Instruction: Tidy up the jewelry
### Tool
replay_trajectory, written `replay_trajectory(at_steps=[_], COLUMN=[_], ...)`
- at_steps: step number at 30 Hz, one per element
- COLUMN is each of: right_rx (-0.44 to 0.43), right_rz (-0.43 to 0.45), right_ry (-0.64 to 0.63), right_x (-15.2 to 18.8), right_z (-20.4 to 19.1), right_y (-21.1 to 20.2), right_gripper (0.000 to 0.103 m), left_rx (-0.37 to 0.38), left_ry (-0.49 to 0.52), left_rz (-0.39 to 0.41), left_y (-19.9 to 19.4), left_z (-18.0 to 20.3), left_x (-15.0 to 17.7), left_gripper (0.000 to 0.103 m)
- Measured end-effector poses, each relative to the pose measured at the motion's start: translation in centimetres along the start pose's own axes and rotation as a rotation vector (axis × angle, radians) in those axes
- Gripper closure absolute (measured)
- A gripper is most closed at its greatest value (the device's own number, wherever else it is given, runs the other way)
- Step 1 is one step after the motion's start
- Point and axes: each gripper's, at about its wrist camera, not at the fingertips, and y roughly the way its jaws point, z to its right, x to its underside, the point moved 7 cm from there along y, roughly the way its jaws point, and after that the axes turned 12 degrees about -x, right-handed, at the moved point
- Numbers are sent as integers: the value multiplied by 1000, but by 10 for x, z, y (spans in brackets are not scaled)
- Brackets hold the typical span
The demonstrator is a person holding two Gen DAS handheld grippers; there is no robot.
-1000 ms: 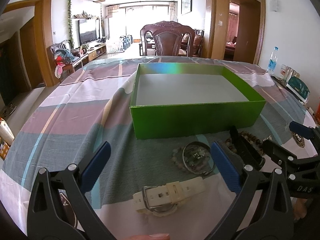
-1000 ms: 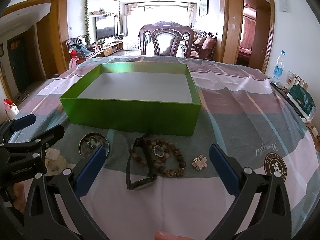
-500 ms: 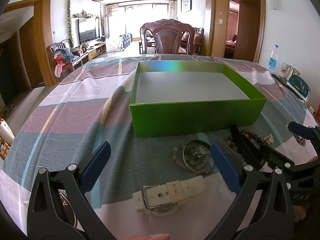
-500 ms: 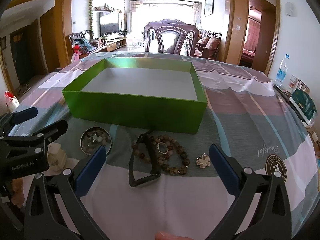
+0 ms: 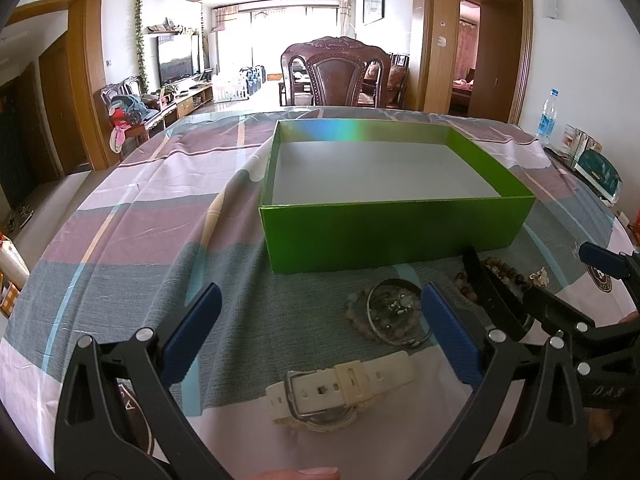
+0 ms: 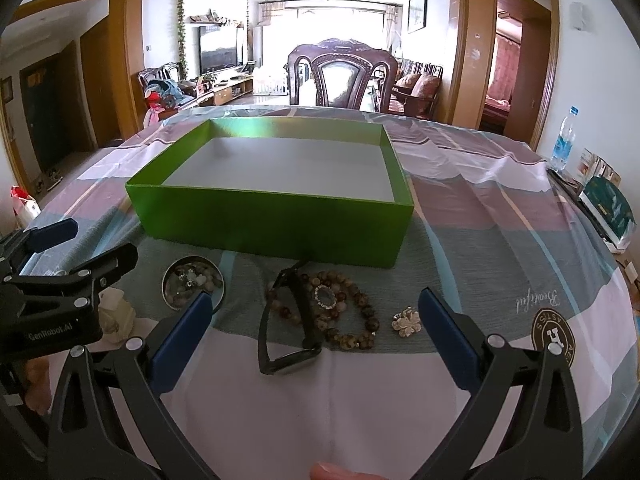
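Right gripper (image 6: 312, 336) advanced slightly toward brown bead bracelet (image 6: 344, 312) before green cardboard box (image 6: 276, 224); both claws spread, left gripper (image 5: 320, 336) unmoved; box seen empty, nothing picked.

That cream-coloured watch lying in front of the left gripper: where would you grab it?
Probably on the white watch's strap, just past the buckle, coming down from above. The strap lies flat on the tablecloth and is narrow enough for the open left gripper to straddle; the case looks bulkier.
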Motion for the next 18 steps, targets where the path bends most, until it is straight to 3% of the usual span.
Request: replay_trajectory(at_steps=[14, 18], right_rx=[3, -3], right_rz=[-2, -52], right_ry=[9, 32], right_x=[0, 3], right_z=[2, 6], right_y=[0, 8], right_gripper=[2, 2], left_rx=[0, 5], left_ry=[4, 3], left_rz=[-11, -45], left_y=[1, 7], left_z=[0, -1], left_x=[2, 4], left_gripper=[4, 4])
